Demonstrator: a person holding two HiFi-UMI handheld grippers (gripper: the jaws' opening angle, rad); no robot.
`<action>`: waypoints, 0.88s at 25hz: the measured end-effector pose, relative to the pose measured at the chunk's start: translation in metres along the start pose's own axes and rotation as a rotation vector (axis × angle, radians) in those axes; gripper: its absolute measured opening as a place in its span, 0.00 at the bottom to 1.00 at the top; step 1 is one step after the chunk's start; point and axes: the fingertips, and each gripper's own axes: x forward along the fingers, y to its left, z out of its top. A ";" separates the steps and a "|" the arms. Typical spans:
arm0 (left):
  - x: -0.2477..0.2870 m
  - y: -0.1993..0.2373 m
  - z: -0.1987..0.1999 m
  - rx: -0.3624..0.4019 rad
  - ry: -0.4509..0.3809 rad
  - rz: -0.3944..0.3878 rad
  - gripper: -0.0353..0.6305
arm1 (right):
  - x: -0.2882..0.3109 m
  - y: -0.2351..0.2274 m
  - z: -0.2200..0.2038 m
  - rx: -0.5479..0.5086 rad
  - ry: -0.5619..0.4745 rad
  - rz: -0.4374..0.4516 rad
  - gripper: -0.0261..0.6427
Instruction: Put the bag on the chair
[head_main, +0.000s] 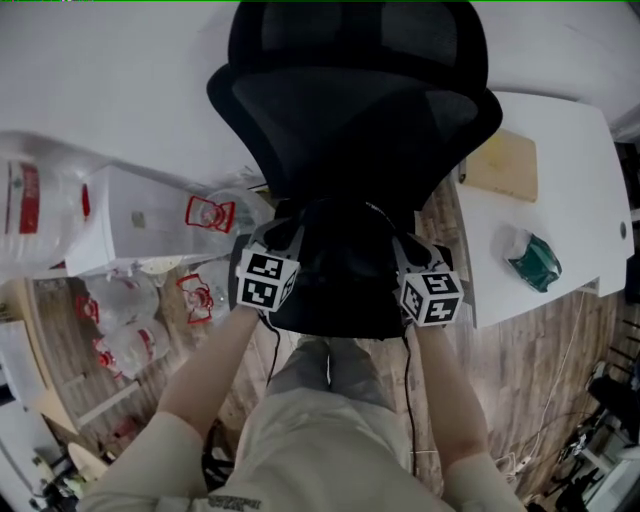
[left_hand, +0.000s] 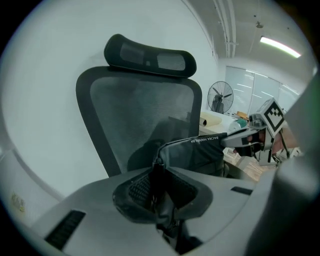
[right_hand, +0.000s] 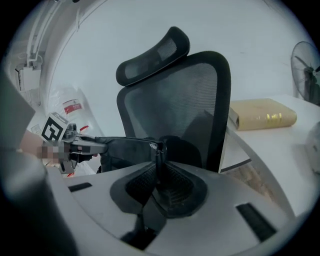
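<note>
A black bag hangs stretched between my two grippers, just in front of the seat of a black mesh office chair. My left gripper is shut on the bag's left top edge. My right gripper is shut on its right top edge. In the left gripper view the bag's rim with white lettering runs across to the right gripper. The right gripper view shows the bag reaching to the left gripper. The chair's backrest stands upright behind the bag. The seat itself is hidden under the bag.
A white table stands right of the chair, with a tan book and a green packet on it. Plastic bags with red print and a white box crowd the left. A fan stands farther back.
</note>
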 end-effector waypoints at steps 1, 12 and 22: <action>0.004 0.000 -0.007 -0.005 0.011 -0.003 0.15 | 0.004 -0.002 -0.007 0.006 0.013 -0.004 0.13; 0.048 0.001 -0.080 -0.091 0.178 -0.055 0.15 | 0.041 -0.016 -0.082 0.042 0.170 -0.054 0.13; 0.065 0.003 -0.123 -0.141 0.275 -0.062 0.16 | 0.057 -0.018 -0.117 0.088 0.259 -0.064 0.14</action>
